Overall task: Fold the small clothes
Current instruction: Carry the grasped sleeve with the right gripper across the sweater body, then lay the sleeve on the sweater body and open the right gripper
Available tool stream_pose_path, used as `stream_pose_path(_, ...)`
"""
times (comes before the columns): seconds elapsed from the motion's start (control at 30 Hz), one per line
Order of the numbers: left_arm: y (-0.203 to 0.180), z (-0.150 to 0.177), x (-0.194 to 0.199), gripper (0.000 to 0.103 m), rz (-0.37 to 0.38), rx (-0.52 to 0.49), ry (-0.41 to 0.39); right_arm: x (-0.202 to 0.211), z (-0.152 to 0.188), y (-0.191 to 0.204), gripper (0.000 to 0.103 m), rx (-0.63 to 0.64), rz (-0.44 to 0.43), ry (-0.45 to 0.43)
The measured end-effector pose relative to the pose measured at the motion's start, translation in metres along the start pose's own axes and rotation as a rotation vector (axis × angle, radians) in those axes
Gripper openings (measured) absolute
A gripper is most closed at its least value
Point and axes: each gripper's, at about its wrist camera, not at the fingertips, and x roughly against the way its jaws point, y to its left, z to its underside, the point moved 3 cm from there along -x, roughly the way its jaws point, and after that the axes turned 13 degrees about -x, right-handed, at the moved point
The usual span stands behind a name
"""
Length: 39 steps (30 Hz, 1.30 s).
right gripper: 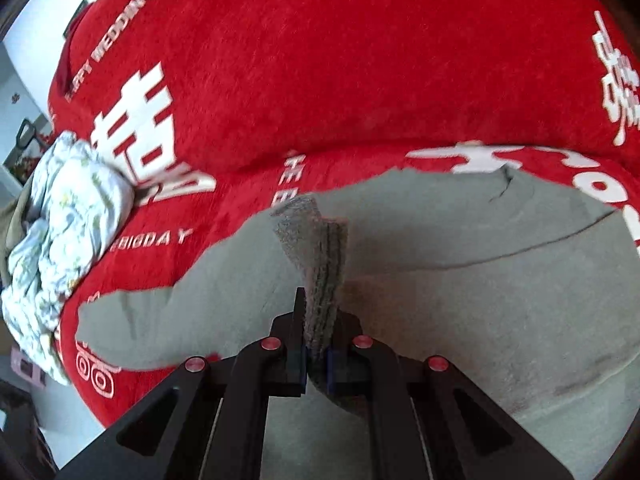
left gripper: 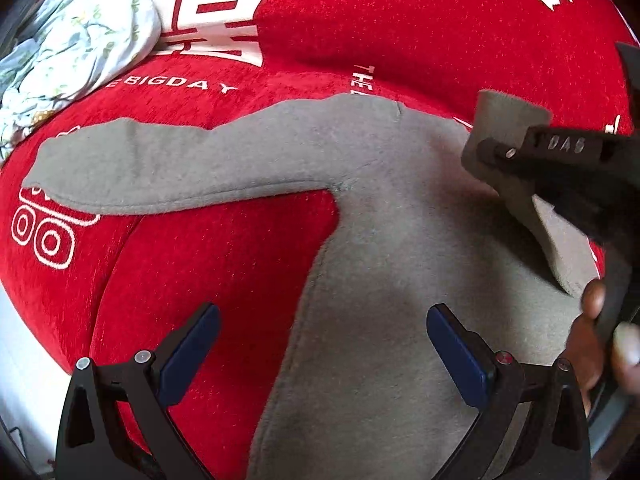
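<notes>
A small grey long-sleeved top (left gripper: 380, 240) lies flat on a red sofa cover, its left sleeve (left gripper: 160, 168) stretched out to the left. It also shows in the right wrist view (right gripper: 460, 280). My left gripper (left gripper: 322, 344) is open and empty, low over the top's left side edge. My right gripper (right gripper: 316, 356) is shut on the cuff of the right sleeve (right gripper: 320, 260) and holds it lifted over the top's body. It shows in the left wrist view (left gripper: 500, 152) at the right with the cuff (left gripper: 504, 120) in it.
The red sofa cover (left gripper: 400, 32) with white lettering covers seat and backrest. A crumpled white floral garment (left gripper: 76, 44) lies at the far left, also in the right wrist view (right gripper: 68, 224). The seat's front edge drops off at the lower left.
</notes>
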Motion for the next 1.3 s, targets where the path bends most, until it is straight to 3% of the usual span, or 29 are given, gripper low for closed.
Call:
stream_pose_path(0.47,0.013,0.002,0.003,0.103,-0.014,0.035,0.008,-0.034,0.021,0.003,0.01,0.028,0.031,0.085)
stream_pose_path(0.53,0.015,0.002,0.004,0.103,-0.015,0.044,0.004,-0.035,0.02,0.002,0.018,0.028,0.013,0.101)
stream_pose_path(0.6,0.016,0.001,0.006,0.103,-0.014,0.055,0.003,-0.031,0.019,0.002,0.052,0.037,-0.004,0.108)
stream_pose_path(0.67,0.017,0.0,0.008,0.103,-0.015,0.06,0.001,-0.024,0.018,0.002,0.078,0.042,-0.028,0.086)
stream_pose_path(0.8,0.014,-0.004,0.006,0.103,-0.014,0.054,0.014,-0.001,0.01,-0.005,0.079,0.045,-0.074,0.026)
stream_pose_path(1.03,-0.018,-0.024,0.017,0.103,-0.008,-0.009,-0.03,0.031,-0.014,-0.086,0.079,-0.039,0.019,-0.05)
stream_pose_path(1.2,-0.05,-0.03,0.021,0.103,-0.008,-0.073,-0.046,0.054,-0.018,-0.107,0.079,-0.077,-0.141,-0.054)
stream_pose_path(1.3,-0.069,-0.034,0.016,0.103,0.001,-0.109,-0.031,0.054,-0.022,-0.115,0.08,-0.055,-0.047,-0.079)
